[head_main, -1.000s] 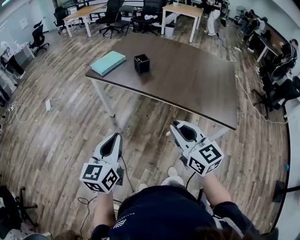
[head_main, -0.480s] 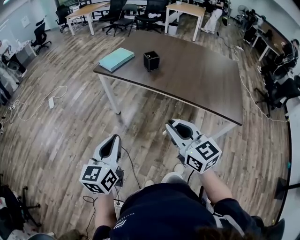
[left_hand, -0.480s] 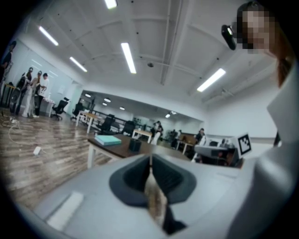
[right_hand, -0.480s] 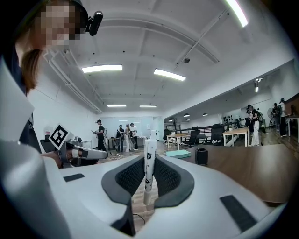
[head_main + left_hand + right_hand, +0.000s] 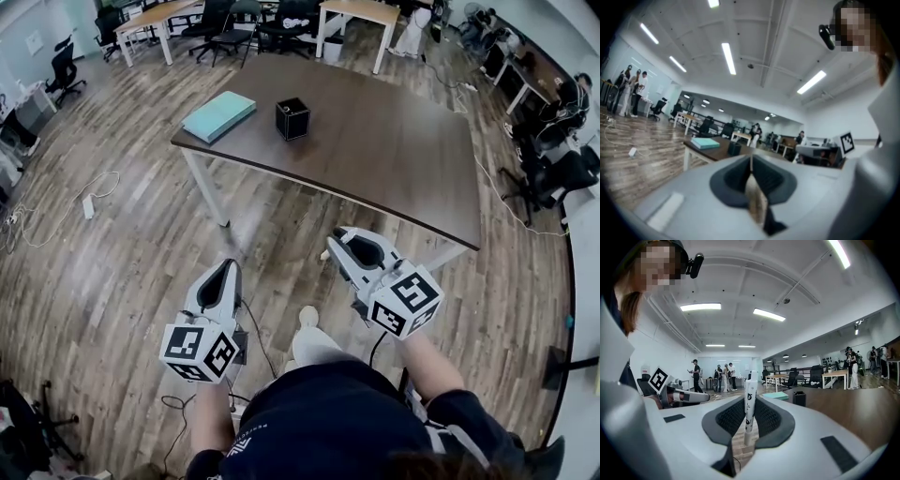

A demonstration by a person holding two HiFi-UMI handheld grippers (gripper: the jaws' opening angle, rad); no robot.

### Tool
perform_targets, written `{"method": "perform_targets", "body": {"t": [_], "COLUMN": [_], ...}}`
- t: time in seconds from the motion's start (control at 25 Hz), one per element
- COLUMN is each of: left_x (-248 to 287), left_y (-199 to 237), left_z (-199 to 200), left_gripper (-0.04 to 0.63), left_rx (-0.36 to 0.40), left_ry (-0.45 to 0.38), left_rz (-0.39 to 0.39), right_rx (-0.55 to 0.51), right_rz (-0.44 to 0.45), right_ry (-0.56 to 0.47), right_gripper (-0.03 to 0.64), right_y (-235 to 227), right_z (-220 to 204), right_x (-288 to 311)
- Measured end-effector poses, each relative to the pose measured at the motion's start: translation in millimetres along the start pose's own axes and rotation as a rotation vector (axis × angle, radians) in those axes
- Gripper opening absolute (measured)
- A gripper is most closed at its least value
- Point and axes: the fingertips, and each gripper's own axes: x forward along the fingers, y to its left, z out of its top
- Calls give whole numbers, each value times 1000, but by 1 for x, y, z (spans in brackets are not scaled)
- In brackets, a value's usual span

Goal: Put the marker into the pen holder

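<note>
The left gripper [image 5: 227, 274] hung low over the wooden floor with its jaws pressed together on nothing. On the brown table [image 5: 403, 169] ahead lay a teal book [image 5: 218, 117], and the black pen holder [image 5: 292, 119] stood beside it at its 3 o'clock, apart from it. The right gripper [image 5: 339, 242], at the 5 o'clock of the holder and well short of the table, had its jaws clamped on the white marker [image 5: 749, 408], which stood upright between them.
</note>
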Motion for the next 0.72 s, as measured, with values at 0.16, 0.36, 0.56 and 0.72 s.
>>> {"method": "perform_targets", "body": {"t": [0.16, 0.36, 0.56, 0.72], "left_x": [27, 68, 109, 139], "left_y": [20, 47, 57, 66], "left_z": [12, 25, 35, 39], "left_gripper": [14, 14, 12, 12], "left_rx": [22, 26, 10, 1], "left_ry": [-6, -8, -19, -30], "left_rz": [50, 94, 113, 116], "right_rx": [28, 22, 22, 21], "right_rz": [16, 67, 97, 110], "right_ry": [-9, 11, 22, 18], "right_gripper": [47, 47, 48, 48], "right_y": [-26, -54, -89, -113], "right_z": [2, -1, 4, 5], "right_x": [30, 74, 102, 121]}}
